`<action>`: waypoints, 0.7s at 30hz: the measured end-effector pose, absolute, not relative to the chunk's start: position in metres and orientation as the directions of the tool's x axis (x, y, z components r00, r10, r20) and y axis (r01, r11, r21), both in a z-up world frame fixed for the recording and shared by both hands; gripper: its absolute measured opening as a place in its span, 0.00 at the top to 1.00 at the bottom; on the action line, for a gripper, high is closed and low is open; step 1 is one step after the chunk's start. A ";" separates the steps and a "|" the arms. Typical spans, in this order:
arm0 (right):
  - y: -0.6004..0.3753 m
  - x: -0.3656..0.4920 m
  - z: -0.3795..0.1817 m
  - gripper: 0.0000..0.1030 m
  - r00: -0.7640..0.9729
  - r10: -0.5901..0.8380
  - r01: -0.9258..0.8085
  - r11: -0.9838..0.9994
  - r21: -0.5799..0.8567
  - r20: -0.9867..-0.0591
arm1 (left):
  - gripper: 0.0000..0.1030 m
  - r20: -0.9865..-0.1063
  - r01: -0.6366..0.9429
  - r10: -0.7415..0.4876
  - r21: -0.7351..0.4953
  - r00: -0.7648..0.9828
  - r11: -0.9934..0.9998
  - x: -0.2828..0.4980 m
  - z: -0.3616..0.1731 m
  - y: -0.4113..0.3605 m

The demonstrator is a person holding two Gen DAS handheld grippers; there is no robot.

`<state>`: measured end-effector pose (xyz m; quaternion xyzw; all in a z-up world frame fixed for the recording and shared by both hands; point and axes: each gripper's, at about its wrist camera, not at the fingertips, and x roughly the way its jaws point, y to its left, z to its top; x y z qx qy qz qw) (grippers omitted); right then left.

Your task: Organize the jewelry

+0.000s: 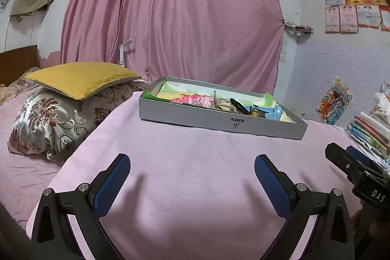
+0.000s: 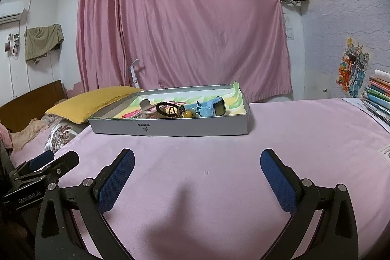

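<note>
A shallow silver box lies on the pink bedspread ahead of both grippers. It holds a light blue watch, black hair ties, a small yellow item and other small pieces on colourful lining. My left gripper is open and empty, well short of the box. My right gripper is open and empty, also short of it. The right gripper shows at the right edge of the left wrist view; the left gripper shows at the left edge of the right wrist view.
A yellow pillow on a floral pillow lies left of the box. A stack of books sits at the right. A pink curtain hangs behind. The bedspread's edge drops off at the left.
</note>
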<state>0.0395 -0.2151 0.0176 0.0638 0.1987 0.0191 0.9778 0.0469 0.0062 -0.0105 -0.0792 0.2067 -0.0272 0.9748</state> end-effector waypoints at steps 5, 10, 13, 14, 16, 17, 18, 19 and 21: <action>-0.216 0.039 0.018 0.02 0.920 0.064 -0.013 0.991 0.132 -0.387 | 0.01 -0.399 0.021 -0.086 -0.164 0.913 0.986 0.047 -0.010 0.005; -0.216 0.039 0.018 0.02 0.920 0.065 -0.014 0.991 0.132 -0.387 | 0.01 -0.400 0.020 -0.086 -0.166 0.913 0.986 0.047 -0.010 0.005; -0.216 0.039 0.018 0.02 0.920 0.065 -0.014 0.991 0.132 -0.387 | 0.01 -0.399 0.021 -0.085 -0.164 0.913 0.986 0.047 -0.010 0.005; -0.216 0.039 0.018 0.02 0.920 0.065 -0.014 0.991 0.133 -0.386 | 0.01 -0.400 0.021 -0.086 -0.163 0.913 0.986 0.047 -0.010 0.005; -0.216 0.039 0.017 0.02 0.920 0.066 -0.015 0.991 0.133 -0.387 | 0.01 -0.401 0.021 -0.085 -0.163 0.912 0.986 0.047 -0.011 0.004; -0.216 0.039 0.017 0.02 0.920 0.067 -0.016 0.991 0.133 -0.387 | 0.01 -0.401 0.020 -0.085 -0.162 0.912 0.987 0.047 -0.011 0.004; -0.216 0.039 0.017 0.02 0.920 0.066 -0.016 0.991 0.133 -0.387 | 0.01 -0.401 0.021 -0.086 -0.162 0.912 0.987 0.047 -0.010 0.004; -0.216 0.039 0.017 0.02 0.920 0.066 -0.015 0.991 0.133 -0.387 | 0.01 -0.402 0.021 -0.085 -0.162 0.912 0.987 0.047 -0.011 0.004; -0.216 0.039 0.017 0.02 0.920 0.066 -0.015 0.991 0.133 -0.387 | 0.01 -0.401 0.021 -0.086 -0.163 0.912 0.986 0.047 -0.011 0.004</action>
